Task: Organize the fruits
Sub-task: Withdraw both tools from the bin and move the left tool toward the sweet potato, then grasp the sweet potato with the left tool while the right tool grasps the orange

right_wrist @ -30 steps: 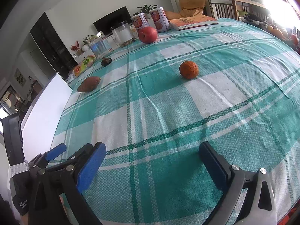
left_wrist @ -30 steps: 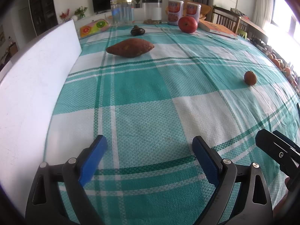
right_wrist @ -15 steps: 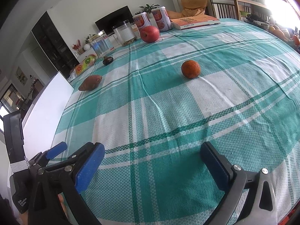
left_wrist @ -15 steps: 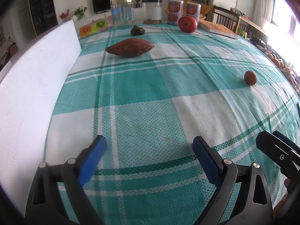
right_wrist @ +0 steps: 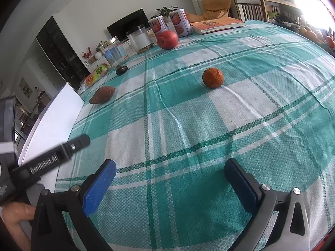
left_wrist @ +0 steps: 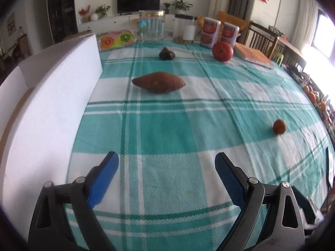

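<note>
A brown sweet potato (left_wrist: 158, 82) lies on the green checked cloth, also in the right wrist view (right_wrist: 102, 94). A small orange (left_wrist: 279, 126) sits at the right, nearer in the right wrist view (right_wrist: 212, 77). A red apple (left_wrist: 222, 51) (right_wrist: 167, 39) stands at the back by two tins. A dark small fruit (left_wrist: 166, 53) (right_wrist: 121, 69) lies behind the sweet potato. My left gripper (left_wrist: 166, 167) is open and empty over the cloth's near part. My right gripper (right_wrist: 170, 174) is open and empty, well short of the orange.
A white foam board (left_wrist: 52, 104) runs along the table's left edge. Glass jars (left_wrist: 152, 26), two red tins (left_wrist: 210, 32), a book (left_wrist: 254, 55) and a fruit-print pack (left_wrist: 116, 39) stand at the back. Chairs and more oranges (left_wrist: 314, 96) are at the right.
My left gripper has lifted and moved forward, so the sweet potato sits more central. My right gripper has edged toward the orange. Both stay open.
</note>
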`<state>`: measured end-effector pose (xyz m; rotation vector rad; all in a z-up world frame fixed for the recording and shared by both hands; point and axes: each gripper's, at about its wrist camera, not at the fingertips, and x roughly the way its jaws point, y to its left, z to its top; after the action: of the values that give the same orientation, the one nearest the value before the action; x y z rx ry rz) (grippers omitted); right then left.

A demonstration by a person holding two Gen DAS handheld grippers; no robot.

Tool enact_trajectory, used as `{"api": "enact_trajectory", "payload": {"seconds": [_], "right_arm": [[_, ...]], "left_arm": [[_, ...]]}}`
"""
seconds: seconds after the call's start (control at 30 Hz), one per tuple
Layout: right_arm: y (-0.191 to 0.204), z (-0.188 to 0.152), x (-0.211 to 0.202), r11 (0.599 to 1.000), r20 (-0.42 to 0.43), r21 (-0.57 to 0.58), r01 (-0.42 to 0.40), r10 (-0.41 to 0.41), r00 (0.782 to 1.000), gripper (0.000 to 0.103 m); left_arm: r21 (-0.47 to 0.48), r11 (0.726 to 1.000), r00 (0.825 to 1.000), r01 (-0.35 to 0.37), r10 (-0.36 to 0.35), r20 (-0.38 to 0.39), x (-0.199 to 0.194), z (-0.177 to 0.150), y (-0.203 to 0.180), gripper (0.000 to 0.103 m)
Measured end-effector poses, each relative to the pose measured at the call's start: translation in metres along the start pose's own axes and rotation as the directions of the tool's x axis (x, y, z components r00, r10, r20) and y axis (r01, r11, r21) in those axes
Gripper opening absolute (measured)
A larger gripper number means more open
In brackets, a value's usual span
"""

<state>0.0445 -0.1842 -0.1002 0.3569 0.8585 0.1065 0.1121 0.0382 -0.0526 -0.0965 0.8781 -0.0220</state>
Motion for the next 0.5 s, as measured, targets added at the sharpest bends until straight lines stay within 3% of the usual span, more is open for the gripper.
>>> {"api": "enact_trajectory", "payload": {"seconds": [0.07,0.13,0.2,0.23,0.33,0.4,0.5], "right_arm": [[0.001,0.0,0.0,1.0,-0.001,-0.004,0.004,-0.004,1.0,0.103],[0.0,0.0,0.0,1.0,0.0,0.0,-0.002,0.002,1.0,0.103],[-0.001,0.0,0.0,1.0,0.001,0.005,-0.01,0.01,1.0,0.103],[-0.002,0.0,0.0,1.0,0.002,0.007,-0.014,0.014,1.0,0.103],[-0.003,0.001,0.0,1.0,0.003,0.011,-0.019,0.019,1.0,0.103],[-0.003,0.001,0.0,1.0,0.003,0.008,-0.016,0.016,1.0,0.103],[-0.001,0.0,0.0,1.0,0.001,0.001,-0.007,0.007,1.0,0.103]], "left_arm": [[-0.035,0.999,1.0,0.012,-0.012,-0.012,0.01,0.018,-0.002,0.094],[-0.036,0.999,0.995,0.033,-0.036,-0.092,0.032,0.034,-0.009,0.094],[-0.016,1.0,0.979,0.017,-0.02,-0.201,0.059,0.046,-0.014,0.094],[-0.038,0.999,0.976,0.0,-0.008,-0.216,0.065,0.051,-0.013,0.092],[-0.197,0.978,0.984,0.064,-0.095,-0.154,0.068,0.071,0.005,0.093],[-0.288,0.956,0.984,0.056,-0.102,-0.148,0.077,0.085,0.018,0.093],[-0.318,0.947,0.982,0.038,-0.095,-0.165,0.099,0.102,0.026,0.093]]}}
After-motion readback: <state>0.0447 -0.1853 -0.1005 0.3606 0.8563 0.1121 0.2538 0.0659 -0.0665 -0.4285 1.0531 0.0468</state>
